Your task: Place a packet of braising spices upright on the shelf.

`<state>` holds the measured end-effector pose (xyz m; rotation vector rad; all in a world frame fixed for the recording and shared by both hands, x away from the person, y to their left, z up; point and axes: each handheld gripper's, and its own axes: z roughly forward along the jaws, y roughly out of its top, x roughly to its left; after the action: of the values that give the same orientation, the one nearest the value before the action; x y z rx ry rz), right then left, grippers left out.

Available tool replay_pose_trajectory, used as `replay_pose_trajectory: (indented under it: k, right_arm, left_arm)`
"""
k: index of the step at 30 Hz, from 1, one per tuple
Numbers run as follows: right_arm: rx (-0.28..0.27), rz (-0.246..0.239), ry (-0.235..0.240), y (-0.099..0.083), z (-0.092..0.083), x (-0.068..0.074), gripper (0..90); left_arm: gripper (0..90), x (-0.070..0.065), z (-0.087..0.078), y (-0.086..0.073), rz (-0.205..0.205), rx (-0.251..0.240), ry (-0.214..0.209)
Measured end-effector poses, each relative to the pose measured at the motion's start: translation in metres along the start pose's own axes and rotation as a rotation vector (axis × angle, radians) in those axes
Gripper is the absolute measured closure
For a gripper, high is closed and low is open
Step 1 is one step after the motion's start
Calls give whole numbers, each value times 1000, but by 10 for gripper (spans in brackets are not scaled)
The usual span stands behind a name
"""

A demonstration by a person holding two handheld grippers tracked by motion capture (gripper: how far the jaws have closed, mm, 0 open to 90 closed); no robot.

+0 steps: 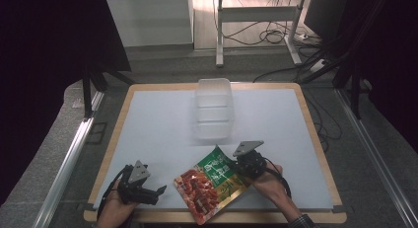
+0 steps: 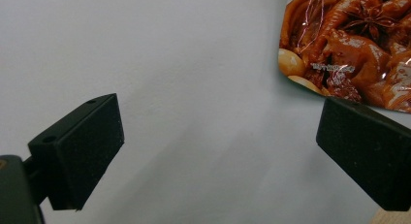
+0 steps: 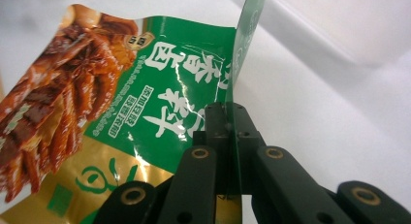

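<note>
Green-and-gold foil snack pouch (image 1: 211, 182), printed with white Chinese characters, lies at the table's (image 1: 148, 129) near edge; right gripper (image 3: 228, 118) pinches its upturned edge, left gripper (image 1: 158, 191) gapes empty beside it.

We see the high view dim at its edges, dark on the left and right, while the pale counter (image 1: 162, 134) is evenly lit from above. The clear box (image 1: 213, 108) looks soft and slightly smeared. In the left gripper view the counter shows a faint shadow, and the fingers (image 2: 80, 151) are blurred. In the right gripper view, glare streaks the glossy snack packet (image 3: 145, 88); the background is washed out and unfocused.
</note>
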<state>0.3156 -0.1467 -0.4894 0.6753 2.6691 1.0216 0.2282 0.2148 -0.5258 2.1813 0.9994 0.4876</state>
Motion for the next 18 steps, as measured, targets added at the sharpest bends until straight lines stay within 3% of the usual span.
replay_pose_trajectory:
  k: [8,18]
  right_arm:
    - [-25,2,34,19,-15,3,890]
    - [-81,13,126,50,-35,5,892]
  left_arm:
    - [27,1,0,0,-15,-11,-2]
    - [24,2,-1,-1,-20,-17,-5]
